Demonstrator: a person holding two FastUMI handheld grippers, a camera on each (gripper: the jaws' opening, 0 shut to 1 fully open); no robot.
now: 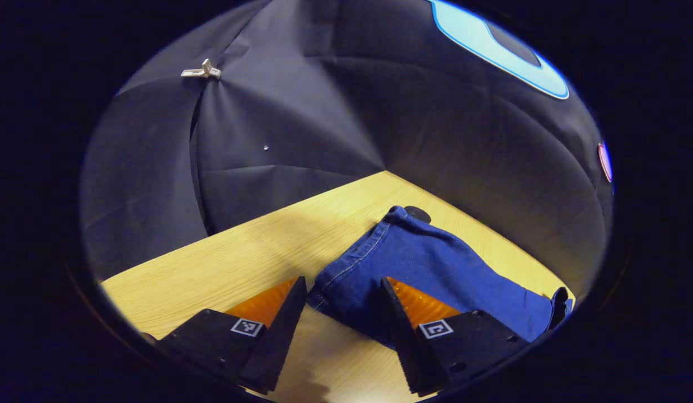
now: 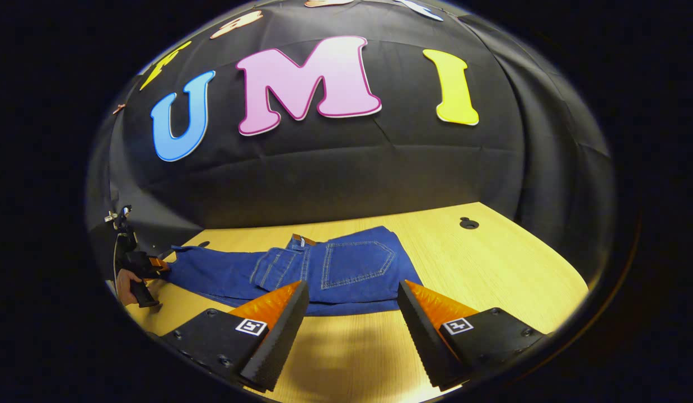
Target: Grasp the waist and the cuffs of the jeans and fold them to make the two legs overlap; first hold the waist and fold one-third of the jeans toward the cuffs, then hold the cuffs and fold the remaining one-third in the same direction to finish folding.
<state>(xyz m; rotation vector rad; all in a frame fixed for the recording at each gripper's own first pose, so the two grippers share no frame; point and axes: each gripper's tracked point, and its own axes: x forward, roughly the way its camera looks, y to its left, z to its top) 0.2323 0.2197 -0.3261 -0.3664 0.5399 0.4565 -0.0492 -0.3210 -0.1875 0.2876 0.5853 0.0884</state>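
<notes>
Blue jeans (image 2: 301,271) lie flat on the wooden table (image 2: 492,263), the end with the back pocket (image 2: 357,263) right before my right gripper (image 2: 352,288). That gripper stands open just short of the near hem, holding nothing. The legs run off to the left, where a hand holds my left gripper (image 2: 156,264) at the cuffs. In the left gripper view the cuff end of the jeans (image 1: 430,263) reaches in between the fingers of my left gripper (image 1: 342,282), which is open, its jaws apart around the cuff edge and low over the table (image 1: 240,252).
A round dark hole (image 2: 468,223) sits in the tabletop at the far right, seen also behind the cuffs as a hole (image 1: 418,214). Black cloth walls close the table's far sides. A small white clip (image 1: 204,70) is pinned high on the cloth.
</notes>
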